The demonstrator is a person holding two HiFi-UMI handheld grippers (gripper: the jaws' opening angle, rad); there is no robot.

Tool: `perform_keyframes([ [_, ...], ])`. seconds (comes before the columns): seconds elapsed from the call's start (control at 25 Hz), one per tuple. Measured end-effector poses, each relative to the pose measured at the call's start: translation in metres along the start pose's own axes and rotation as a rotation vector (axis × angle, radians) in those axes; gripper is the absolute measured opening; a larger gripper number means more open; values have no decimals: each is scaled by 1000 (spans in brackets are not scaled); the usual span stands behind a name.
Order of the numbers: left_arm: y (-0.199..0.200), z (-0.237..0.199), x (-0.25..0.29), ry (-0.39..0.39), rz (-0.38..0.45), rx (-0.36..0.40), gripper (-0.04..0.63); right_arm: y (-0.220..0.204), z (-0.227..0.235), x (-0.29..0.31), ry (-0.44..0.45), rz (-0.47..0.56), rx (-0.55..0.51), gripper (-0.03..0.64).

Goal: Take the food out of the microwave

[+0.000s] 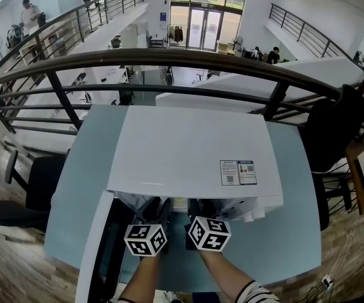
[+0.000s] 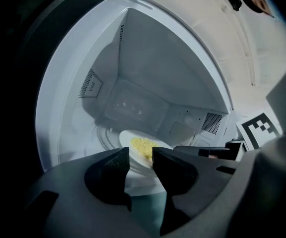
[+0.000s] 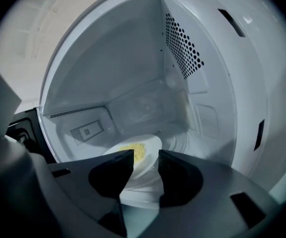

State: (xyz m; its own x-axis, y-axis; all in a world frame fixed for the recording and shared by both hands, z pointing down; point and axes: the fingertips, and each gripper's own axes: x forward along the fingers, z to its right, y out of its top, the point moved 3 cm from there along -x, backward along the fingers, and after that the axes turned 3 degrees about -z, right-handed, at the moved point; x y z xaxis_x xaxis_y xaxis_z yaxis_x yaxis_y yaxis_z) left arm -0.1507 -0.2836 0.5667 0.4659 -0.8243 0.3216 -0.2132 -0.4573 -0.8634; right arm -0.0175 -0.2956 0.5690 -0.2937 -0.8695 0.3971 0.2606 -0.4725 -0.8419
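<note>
Open door (image 1: pixel 97 248) stands close left of the left gripper (image 2: pixel 141 157); right gripper (image 3: pixel 146 158) has the cavity wall (image 3: pixel 182 48) on its right; both sets of fingers released, gripping nothing. Just ahead of both, plate (image 3: pixel 150 144) of yellow food (image 3: pixel 136 152) lies inside the microwave (image 1: pixel 188 150). Risk: a shallow or uneven pinch on the rim tilts the plate and spills; clear room only straight back over the desk (image 1: pixel 296 219)

Pale blue rounded tabletop (image 1: pixel 292 188) just beside dark curved metal railing (image 1: pixel 169 59). Black office chair (image 1: pixel 40 182) on wood-plank floor (image 1: pixel 11 267), left of tabletop. Dark garment (image 1: pixel 333 128) draped over wooden chair (image 1: pixel 359 175), right. Beyond railing, lower level: long white desks (image 1: pixel 106 33), tall glass doors (image 1: pixel 204 27)
</note>
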Motion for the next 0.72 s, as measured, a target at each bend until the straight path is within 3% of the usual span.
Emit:
perform_keyframes([
  [0.72,-9,5,-22,-17,4,-20,126,-9,-6,-25,36,24,62,149],
])
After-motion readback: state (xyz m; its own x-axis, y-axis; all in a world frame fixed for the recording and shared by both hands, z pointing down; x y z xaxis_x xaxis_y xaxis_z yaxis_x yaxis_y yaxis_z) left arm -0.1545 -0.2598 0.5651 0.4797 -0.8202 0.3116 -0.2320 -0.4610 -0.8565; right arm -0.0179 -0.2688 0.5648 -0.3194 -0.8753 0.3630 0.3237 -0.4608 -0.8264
